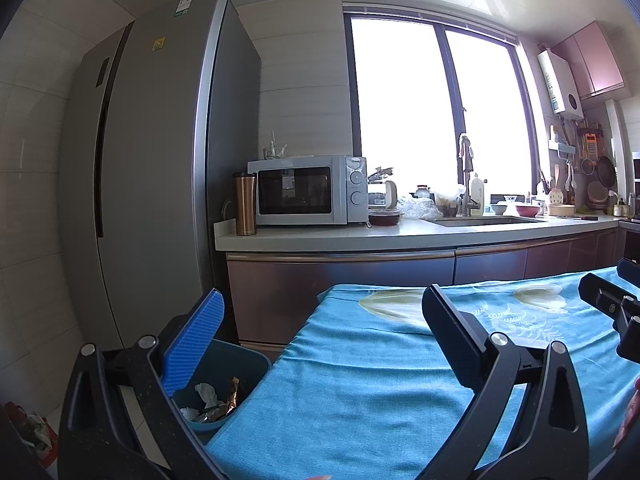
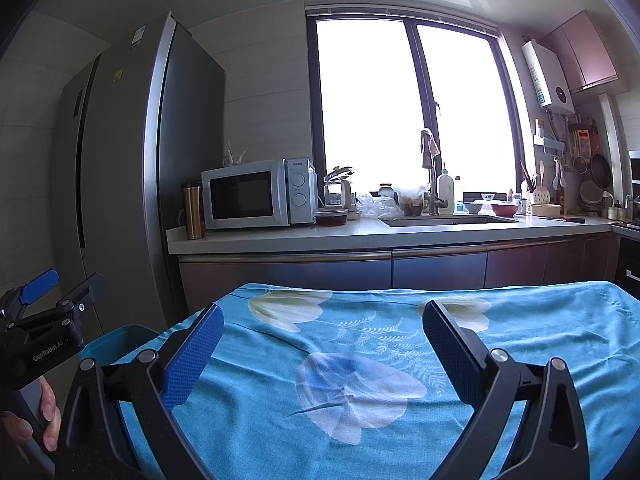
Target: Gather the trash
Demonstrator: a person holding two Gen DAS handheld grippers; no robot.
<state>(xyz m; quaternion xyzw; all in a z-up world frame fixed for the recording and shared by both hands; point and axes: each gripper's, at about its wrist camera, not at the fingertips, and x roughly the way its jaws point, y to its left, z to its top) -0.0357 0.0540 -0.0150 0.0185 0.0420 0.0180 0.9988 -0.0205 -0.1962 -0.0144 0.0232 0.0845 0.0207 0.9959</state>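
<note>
left gripper spread, empty | right gripper spread, empty | bin upright, mouth up, crumpled trash inside, left of table

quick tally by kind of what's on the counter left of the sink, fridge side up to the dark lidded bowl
copper travel mug: 1
microwave: 1
dark lidded bowl: 1
total: 3

daylight floods in from the window ahead of both grippers, blown out to pure white. the fridge face stays dim. fisheye bending curves straight edges; corners darken into soft, blurred vignette.
</note>
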